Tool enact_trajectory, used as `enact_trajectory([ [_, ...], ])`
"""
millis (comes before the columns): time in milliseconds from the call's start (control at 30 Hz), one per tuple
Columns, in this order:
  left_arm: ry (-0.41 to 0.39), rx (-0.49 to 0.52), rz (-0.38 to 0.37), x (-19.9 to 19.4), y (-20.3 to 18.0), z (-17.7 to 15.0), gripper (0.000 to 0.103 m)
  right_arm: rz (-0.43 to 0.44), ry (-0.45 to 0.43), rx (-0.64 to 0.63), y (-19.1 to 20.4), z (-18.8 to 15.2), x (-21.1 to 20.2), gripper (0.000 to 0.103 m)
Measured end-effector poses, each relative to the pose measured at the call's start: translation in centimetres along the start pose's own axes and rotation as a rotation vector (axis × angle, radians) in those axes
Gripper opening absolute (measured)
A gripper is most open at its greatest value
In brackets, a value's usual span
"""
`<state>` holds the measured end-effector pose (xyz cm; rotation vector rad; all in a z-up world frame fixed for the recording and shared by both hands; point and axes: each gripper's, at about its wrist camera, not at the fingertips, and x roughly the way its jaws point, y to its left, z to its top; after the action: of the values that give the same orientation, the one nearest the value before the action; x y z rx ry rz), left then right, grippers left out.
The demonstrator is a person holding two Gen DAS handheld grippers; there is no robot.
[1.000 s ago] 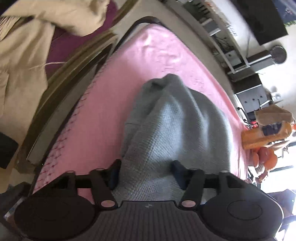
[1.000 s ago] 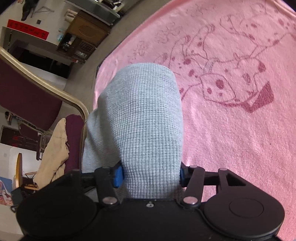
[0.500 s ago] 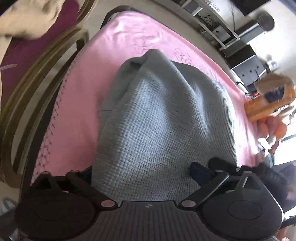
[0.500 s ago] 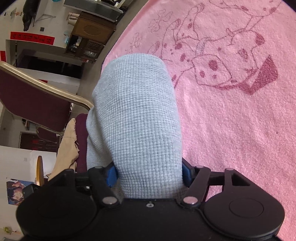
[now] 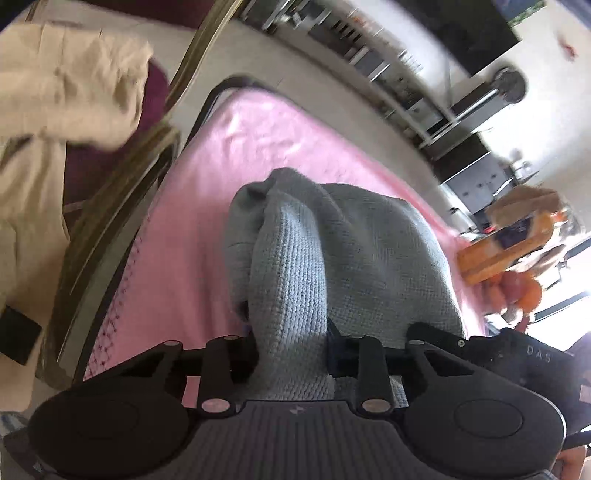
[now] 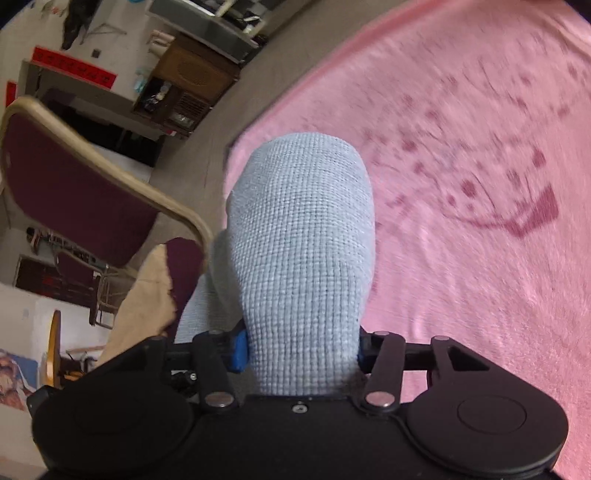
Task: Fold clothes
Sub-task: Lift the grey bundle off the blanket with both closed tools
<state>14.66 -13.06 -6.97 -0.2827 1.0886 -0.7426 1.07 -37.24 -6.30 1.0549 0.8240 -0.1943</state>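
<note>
A grey knit garment [image 5: 354, 258] hangs bunched over a pink blanket [image 5: 207, 206] that covers the table. In the left wrist view my left gripper [image 5: 292, 350] is shut on a narrow fold of it, and the cloth bulges up ahead of the fingers. My right gripper [image 6: 301, 350] is shut on another part of the garment [image 6: 303, 229], which fills the gap between the blue pads [image 6: 238, 349] and drapes forward. The pink blanket [image 6: 480, 258] with its dark red print lies below. A black gripper body [image 5: 517, 358] shows at the right of the left wrist view.
A maroon chair with a gold frame [image 6: 74, 177] stands by the table's edge, and a beige garment [image 5: 55, 96] lies over it. Orange packages and fruit [image 5: 509, 251] sit at the far right. Shelving and a dark screen [image 5: 476, 33] line the back wall.
Half a second ago my left gripper's fingers were spread wide around the garment; now they have shut on a narrower fold. The right gripper stayed shut on the garment and shifted slightly.
</note>
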Motion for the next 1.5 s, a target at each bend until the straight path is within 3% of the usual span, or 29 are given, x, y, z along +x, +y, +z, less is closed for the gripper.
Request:
enact_trajectory([
  [200,-0.074,-0.018,-0.117,-3.3,-2.2,0.0,0.028,-0.009,-0.049,-0.105,5.0,0.2,-4.1,0.047],
  [333,-0.039,-0.026,-0.157,-1.8,-4.3,-0.9,0.028,-0.044,-0.103,-0.164,5.8,0.5,-6.6,0.047],
  [467,0.051,-0.026,-0.174,2.4,-6.4,-2.3,0.028,-0.087,-0.117,-0.127,1.4,1.5,-7.2,0.048],
  [567,0.128,-0.047,-0.206,6.2,-7.9,-3.4,0.028,-0.102,-0.121,-0.064,-4.1,2.2,-7.2,0.048],
  [667,0.183,-0.050,-0.232,8.7,-9.5,-4.8,0.028,-0.078,-0.103,0.021,-9.4,2.9,-7.0,0.049],
  [767,0.225,-0.021,-0.190,10.5,-10.4,-5.9,0.028,-0.032,-0.069,0.068,-13.3,3.0,-6.5,0.053],
  [933,0.224,-0.041,-0.121,10.6,-10.4,-5.8,0.048,-0.011,-0.002,0.018,-15.6,2.8,-5.5,0.069],
  [1000,0.198,-0.047,-0.110,9.9,-10.5,-5.5,0.073,-0.008,0.008,0.024,-15.7,2.7,-5.4,0.075],
  [1067,0.174,-0.036,-0.101,9.2,-10.3,-5.5,0.081,0.013,0.022,0.060,-16.0,2.9,-5.5,0.075],
  [1233,0.243,-0.114,-0.139,10.1,-8.8,-6.4,0.087,0.054,0.025,0.117,-16.8,2.8,-6.0,0.076],
  [1367,0.342,-0.183,-0.144,12.5,-7.4,-7.3,0.087,0.067,0.025,0.137,-17.5,2.6,-5.9,0.068],
  [1500,0.365,-0.205,-0.181,12.8,-6.7,-7.1,0.092,0.082,0.033,0.162,-18.0,2.7,-5.6,0.068],
])
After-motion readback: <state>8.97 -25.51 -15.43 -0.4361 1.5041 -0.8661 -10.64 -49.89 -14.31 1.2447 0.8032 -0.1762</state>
